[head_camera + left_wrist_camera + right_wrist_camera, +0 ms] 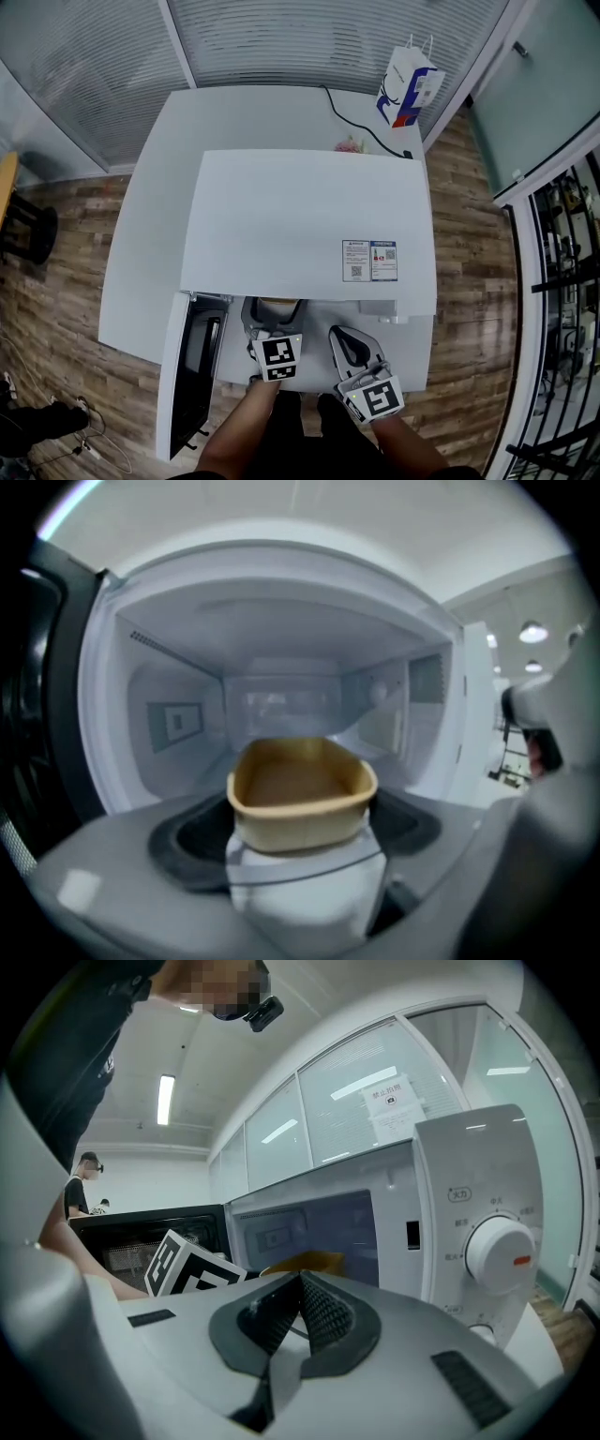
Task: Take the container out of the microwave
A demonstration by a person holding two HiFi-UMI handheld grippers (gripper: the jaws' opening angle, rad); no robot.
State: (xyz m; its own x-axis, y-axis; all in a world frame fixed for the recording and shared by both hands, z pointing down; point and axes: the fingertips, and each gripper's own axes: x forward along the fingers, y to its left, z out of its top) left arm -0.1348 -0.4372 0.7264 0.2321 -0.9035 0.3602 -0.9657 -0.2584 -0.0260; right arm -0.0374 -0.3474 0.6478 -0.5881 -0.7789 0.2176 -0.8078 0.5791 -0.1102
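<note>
1. A white microwave (300, 225) is set on a white table (150, 244), and its door (192, 361) is swung open to the left.
2. The tan container (279, 305) is seen at the mouth of the cavity, just under the front edge of the microwave's top.
3. The left gripper (275, 323) is pushed up to that opening. In the left gripper view the container (298, 803) is framed between its 2 jaws, which are spread wide and set against the container's side walls.
4. The container is shown upright and open-topped, with the cavity behind it.
5. The right gripper (354, 349) is held just to the right of the left one, outside the cavity and apart from the container.
6. Its 2 jaws are pressed together with nothing between them, and the dial (502, 1251) is seen beyond them.
</note>
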